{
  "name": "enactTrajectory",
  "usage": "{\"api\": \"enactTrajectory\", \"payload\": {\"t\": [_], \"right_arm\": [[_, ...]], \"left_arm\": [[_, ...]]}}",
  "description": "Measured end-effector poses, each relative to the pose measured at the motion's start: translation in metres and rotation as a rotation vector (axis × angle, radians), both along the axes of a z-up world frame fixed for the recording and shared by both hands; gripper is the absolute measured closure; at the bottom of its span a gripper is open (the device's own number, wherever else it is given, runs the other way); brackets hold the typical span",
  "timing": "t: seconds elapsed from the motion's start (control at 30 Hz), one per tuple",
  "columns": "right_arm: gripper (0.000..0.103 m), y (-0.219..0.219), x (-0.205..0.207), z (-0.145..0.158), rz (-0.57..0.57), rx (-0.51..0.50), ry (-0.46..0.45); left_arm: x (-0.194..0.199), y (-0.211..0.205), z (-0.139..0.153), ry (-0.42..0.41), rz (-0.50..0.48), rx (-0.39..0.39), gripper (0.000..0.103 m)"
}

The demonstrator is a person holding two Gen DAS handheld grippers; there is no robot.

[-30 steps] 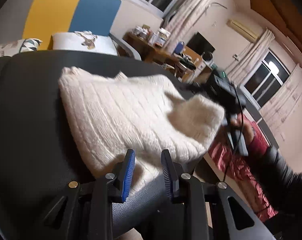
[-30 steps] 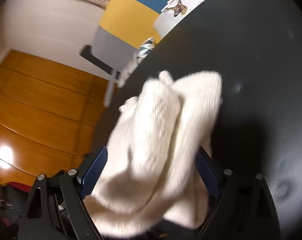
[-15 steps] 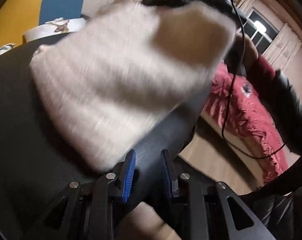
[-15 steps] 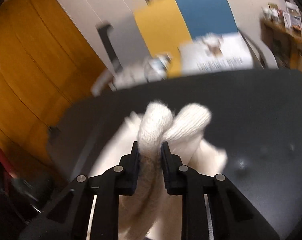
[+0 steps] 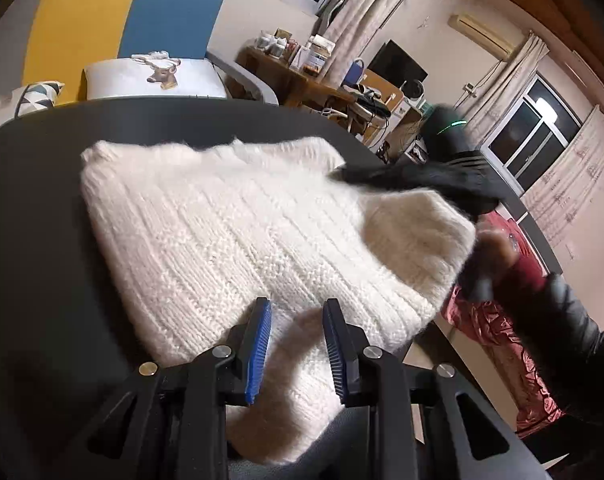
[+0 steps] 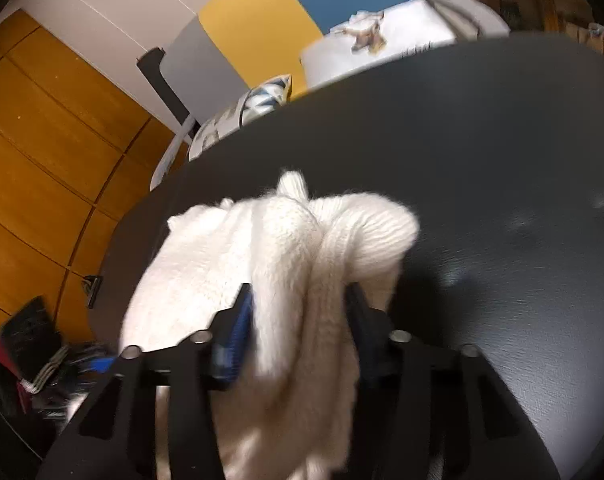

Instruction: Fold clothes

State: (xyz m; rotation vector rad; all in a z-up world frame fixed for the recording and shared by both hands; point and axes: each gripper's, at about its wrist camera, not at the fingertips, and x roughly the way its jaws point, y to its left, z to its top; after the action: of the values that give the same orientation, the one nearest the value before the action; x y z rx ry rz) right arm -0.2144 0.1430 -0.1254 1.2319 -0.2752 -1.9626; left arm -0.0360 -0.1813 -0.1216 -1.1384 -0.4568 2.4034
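**White sweater across the black table**

At the bottom of the left view, the left gripper (image 5: 296, 346) stands partly open over a flap of the cream ribbed-knit sweater (image 5: 238, 236), pads not pressing. The right gripper (image 6: 298, 320) has just opened wider, bunched knit between its jaws. The sweater's long axis runs lower right to upper left across the round black table (image 5: 34, 240).

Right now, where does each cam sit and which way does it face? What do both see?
Left wrist: sits on the left tool, angled down across the white knit sweater on the black table toward desk and windows; shows its own blue-padded fingers, plus the right hand.
Right wrist: sits on the right tool, angled down toward the wooden wardrobe; sweater bunched between its fingers.
Shared: sweater, table, deer-print pillow, yellow-blue headboard.
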Motion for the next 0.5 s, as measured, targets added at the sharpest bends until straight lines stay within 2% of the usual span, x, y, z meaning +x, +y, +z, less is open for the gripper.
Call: {"api": "enactTrajectory", "payload": {"t": [0.03, 0.07, 0.17, 0.3, 0.37, 0.43, 0.5], "right_arm": [[0.048, 0.009, 0.009, 0.015, 0.035, -0.026, 0.012], [0.042, 0.015, 0.017, 0.027, 0.074, -0.049, 0.019], [0.032, 0.026, 0.052, 0.061, 0.236, -0.060, 0.066], [0.028, 0.013, 0.093, 0.079, 0.455, -0.028, 0.089], [0.028, -0.003, 0.096, 0.071, 0.524, -0.007, 0.066], [0.028, -0.017, 0.092, 0.055, 0.568, -0.001, 0.030], [0.028, -0.033, 0.086, 0.035, 0.602, -0.009, -0.033]], "left_arm": [[0.000, 0.001, 0.000, -0.004, -0.004, 0.006, 0.077], [0.001, -0.003, 0.002, 0.000, 0.001, 0.027, 0.077], [-0.006, -0.012, 0.011, 0.033, 0.025, 0.090, 0.076], [-0.049, -0.006, 0.021, 0.069, 0.043, 0.101, 0.076], [-0.072, -0.001, 0.019, 0.043, 0.029, 0.063, 0.076], [-0.096, 0.006, 0.007, -0.037, 0.002, -0.010, 0.077], [-0.107, 0.013, -0.004, -0.080, -0.052, -0.092, 0.077]]}}
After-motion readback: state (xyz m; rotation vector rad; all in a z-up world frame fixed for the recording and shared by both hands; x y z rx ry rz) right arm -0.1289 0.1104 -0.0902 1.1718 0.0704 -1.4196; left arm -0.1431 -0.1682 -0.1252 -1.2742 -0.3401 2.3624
